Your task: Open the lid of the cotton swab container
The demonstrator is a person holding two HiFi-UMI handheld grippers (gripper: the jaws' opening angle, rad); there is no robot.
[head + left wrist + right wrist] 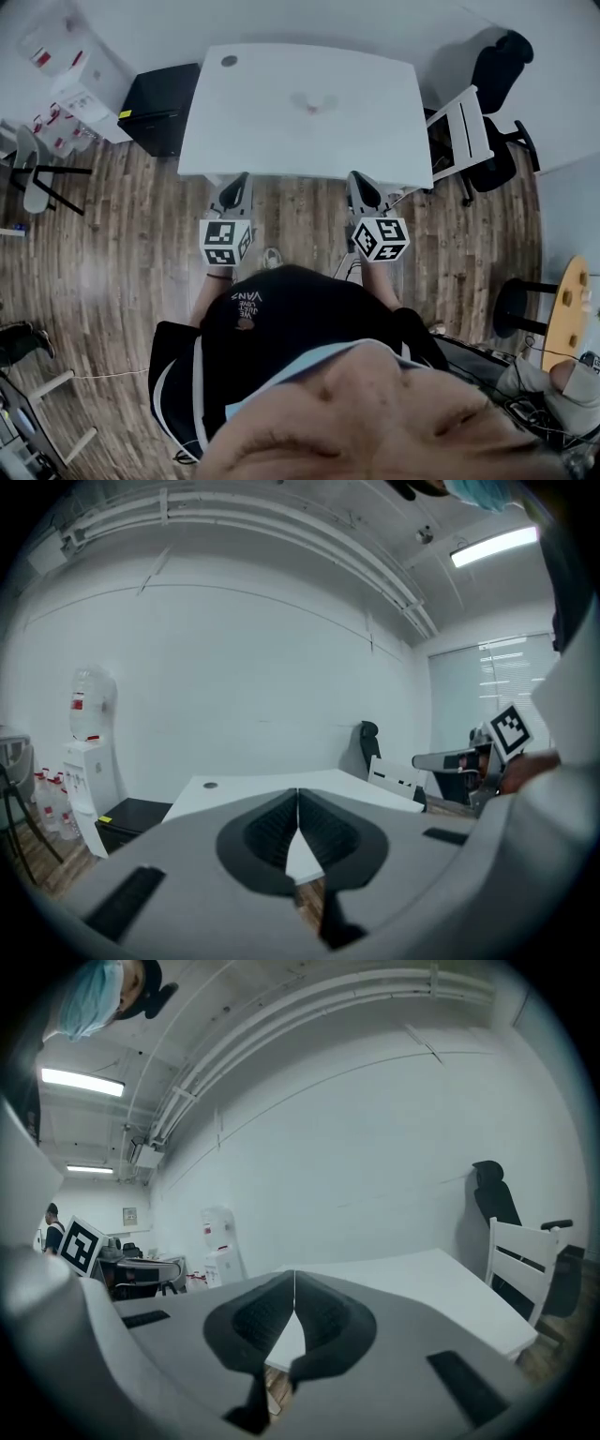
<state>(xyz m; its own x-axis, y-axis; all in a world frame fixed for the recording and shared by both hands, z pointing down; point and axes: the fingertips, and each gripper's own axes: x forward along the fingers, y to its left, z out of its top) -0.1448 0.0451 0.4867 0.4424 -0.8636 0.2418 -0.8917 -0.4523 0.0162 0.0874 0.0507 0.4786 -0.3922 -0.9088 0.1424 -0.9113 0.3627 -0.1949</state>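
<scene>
White table (272,141) on a wood floor (122,244), w/ the cotton swab container (314,104), tiny & blurry, near its centre. We hold left gripper (240,181) & right gripper (357,180) by the table's near edge, both w/ jaws pressed together & empty, well apart from it.

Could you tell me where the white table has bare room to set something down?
Nearly the whole white table is bare: the left half, from the cable hole to the near edge, and the right half beside the white chair. Only the cotton swab container sits mid-table. The shut left gripper and right gripper crowd the near edge.
</scene>
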